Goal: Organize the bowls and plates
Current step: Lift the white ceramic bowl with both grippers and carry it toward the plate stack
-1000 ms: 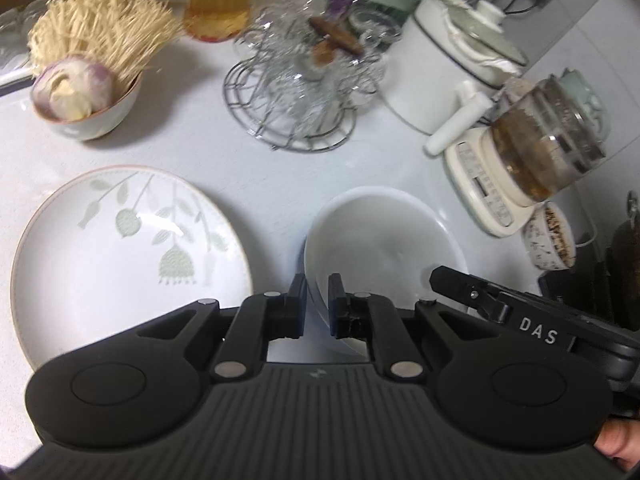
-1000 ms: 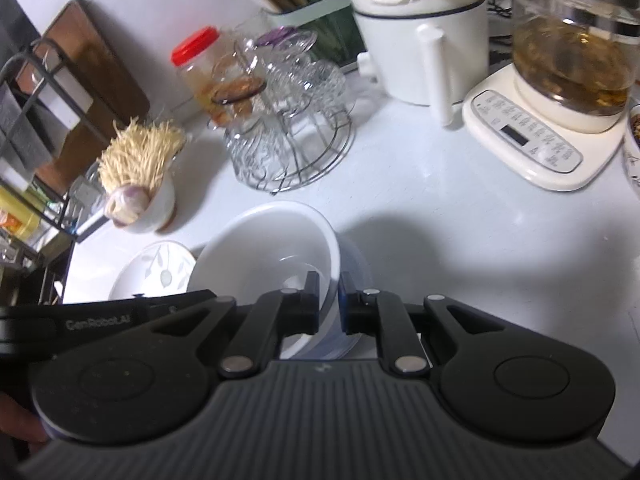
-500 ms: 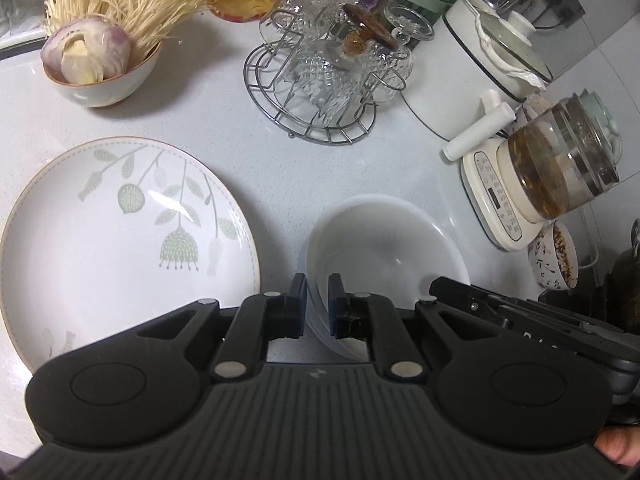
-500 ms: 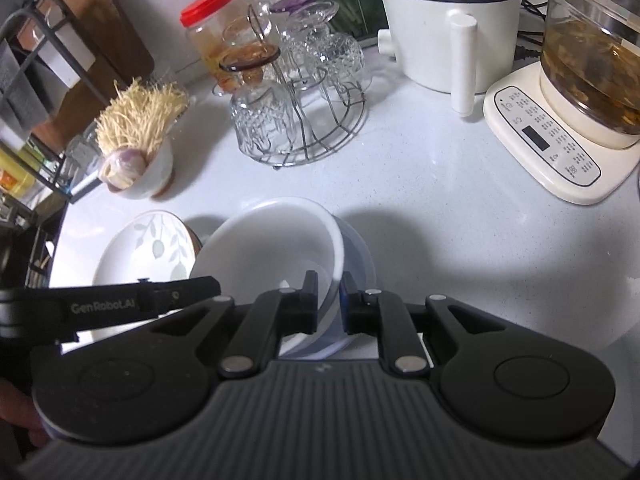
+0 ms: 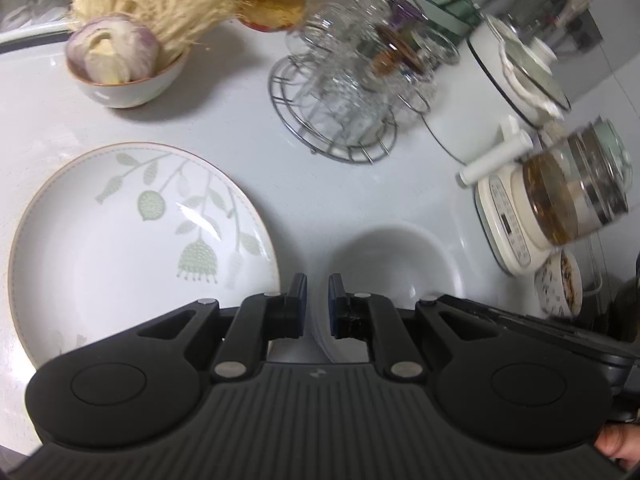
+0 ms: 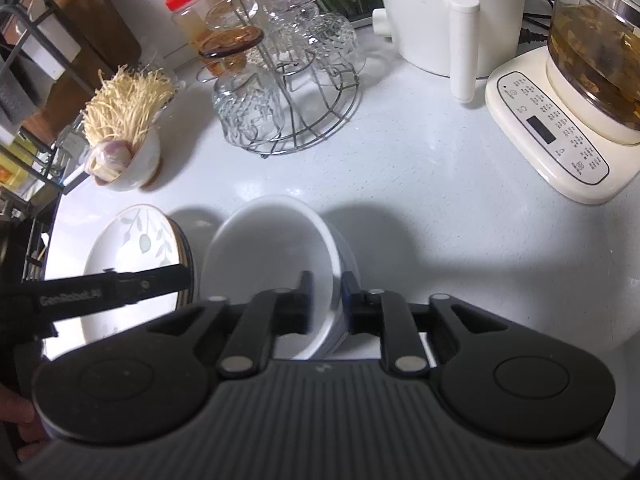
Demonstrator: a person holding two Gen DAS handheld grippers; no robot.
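A white bowl (image 5: 394,264) sits on the white counter, right of a large plate with a green leaf pattern (image 5: 132,240). My left gripper (image 5: 317,300) straddles the bowl's left rim with a narrow gap and the rim looks loose between the pads. My right gripper (image 6: 325,300) straddles the bowl's (image 6: 272,256) right rim, jaws slightly apart. The leaf plate (image 6: 132,248) lies left of the bowl in the right wrist view, partly behind the left gripper's black arm.
A small bowl with onion and noodles (image 5: 128,68) stands behind the plate. A wire rack of glasses (image 5: 344,112), a white pot (image 6: 452,20), a kettle on a cream base (image 6: 560,132) and a small patterned cup (image 5: 560,288) crowd the back and right.
The bowl came down from a tilted, lifted pose to the counter beside the plate. Both grippers' jaws have opened a little around its rim. Both cameras moved lower and closer.
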